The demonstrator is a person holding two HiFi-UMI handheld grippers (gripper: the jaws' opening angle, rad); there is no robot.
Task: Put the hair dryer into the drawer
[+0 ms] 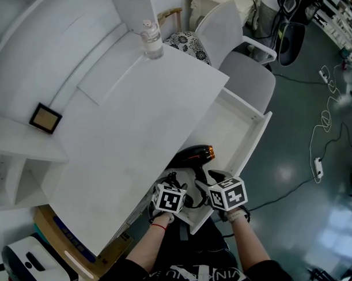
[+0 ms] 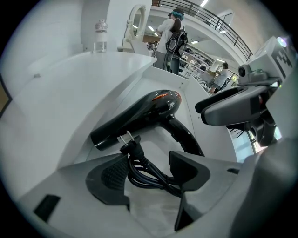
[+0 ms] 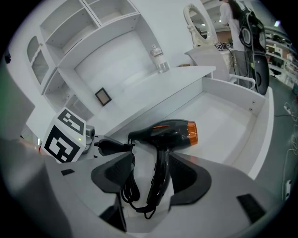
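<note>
Both sets of jaws wide: left gripper (image 2: 149, 162) straddles the cord (image 2: 139, 168), right gripper (image 3: 151, 162) straddles the handle of the hair dryer (image 3: 163, 132), which lies in the drawer (image 1: 255, 140).

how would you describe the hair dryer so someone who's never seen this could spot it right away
Find the big white desk and its pulled-out drawer beside the chair. At the drawer's near end lies the hair dryer, its cord coiled beside it. Its glossy black body with an orange ring at one end stands out against the all-white drawer.
</note>
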